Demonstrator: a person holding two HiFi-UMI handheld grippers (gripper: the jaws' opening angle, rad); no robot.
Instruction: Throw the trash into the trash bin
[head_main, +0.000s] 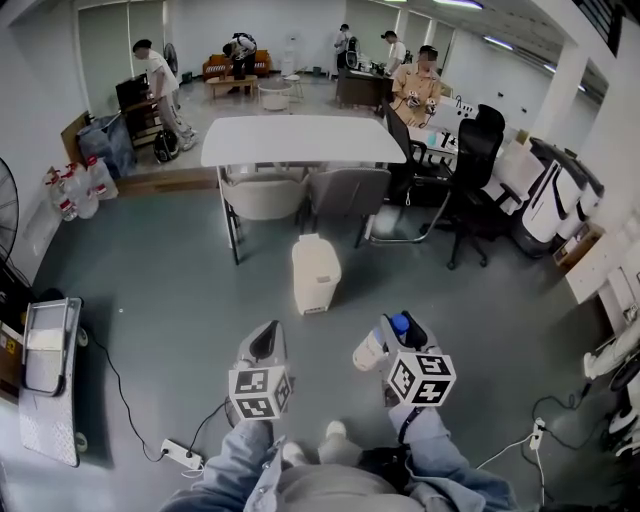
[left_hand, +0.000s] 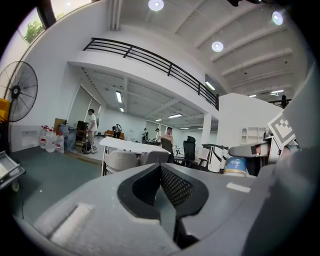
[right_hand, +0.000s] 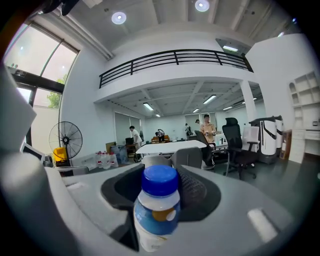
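The bottle (right_hand: 157, 212) is small, white plastic, with a blue cap and a blue label bearing a yellow spot. It sits between the 2 jaws of the right gripper (head_main: 386, 337), which are clamped on its body. Its long axis stands roughly upright across the jaws, cap on top. The cream trash bin (head_main: 315, 272) stands on the floor ahead of both grippers, apart from them. The left gripper (head_main: 264, 335), beside the right, has its jaws together on nothing.

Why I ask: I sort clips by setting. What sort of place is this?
Most likely an open-plan office or workshop: a long white rectangular table with grey padded chairs tucked under it, black swivel office chairs, and a black-railed mezzanine balcony above.
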